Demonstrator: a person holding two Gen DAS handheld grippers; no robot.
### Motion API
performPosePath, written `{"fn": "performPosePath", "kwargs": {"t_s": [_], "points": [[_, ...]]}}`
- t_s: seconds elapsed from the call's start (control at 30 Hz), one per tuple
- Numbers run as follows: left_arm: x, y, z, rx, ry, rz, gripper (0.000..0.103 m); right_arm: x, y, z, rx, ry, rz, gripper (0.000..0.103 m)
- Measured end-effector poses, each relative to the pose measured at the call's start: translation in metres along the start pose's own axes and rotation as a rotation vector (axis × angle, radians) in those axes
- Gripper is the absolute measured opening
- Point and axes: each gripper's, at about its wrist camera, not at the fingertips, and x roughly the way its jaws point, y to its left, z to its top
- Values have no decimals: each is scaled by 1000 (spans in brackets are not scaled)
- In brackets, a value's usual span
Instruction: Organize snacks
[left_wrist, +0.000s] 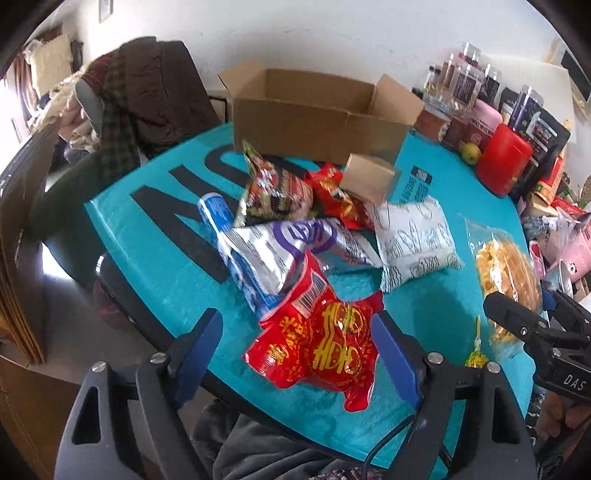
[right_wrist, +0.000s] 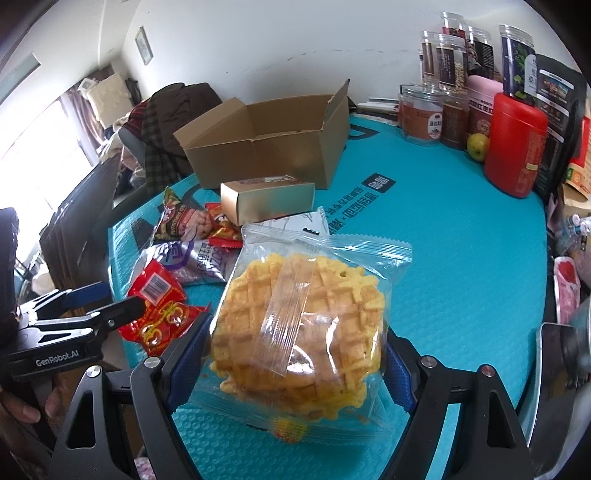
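Two readable marks show on the tools: "GenRobot.AI" on the left gripper (right_wrist: 122, 301) and "DAS" on the right gripper (right_wrist: 295, 354). A clear-wrapped yellow lattice pastry (right_wrist: 299, 325) sits between the right fingers, which appear clenched on it above the teal worktop (right_wrist: 461, 258). The left fingers stand released around a red packet (left_wrist: 321, 339) with gold characters, with a snack pile and an open cardboard box (left_wrist: 317, 114) beyond.
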Motion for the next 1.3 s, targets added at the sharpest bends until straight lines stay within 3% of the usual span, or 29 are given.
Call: {"fn": "performPosePath", "kwargs": {"t_s": [0.17, 0.33, 0.6, 0.7, 0.77, 0.8, 0.83, 1.13, 1.3], "points": [[12, -11, -5, 32, 44, -57, 83, -1, -1, -4, 4, 5, -14, 83], [25, -25, -7, 111, 73, 4, 83, 0, -8, -7, 22, 14, -34, 83], [54, -32, -9, 90, 172, -58, 85, 5, -11, -6, 32, 31, -42, 83], [54, -38, -9, 127, 153, -29, 85, 8, -12, -5, 33, 37, -43, 83], [53, -41, -10, 140, 124, -25, 78, 10, -12, -4, 37, 41, -45, 83], [51, -42, -11, 145, 106, -40, 62, 11, -13, -4, 39, 44, -44, 83], [48, -45, -12, 155, 95, -52, 38, 11, -13, -4, 41, 45, -43, 83], [32, -42, -8, 171, 66, -103, 35, 12, -11, 0, 37, 46, -47, 83], [15, -37, 7, 165, 1, -112, 35, 10, -4, 9, 19, 27, -33, 83]]}}
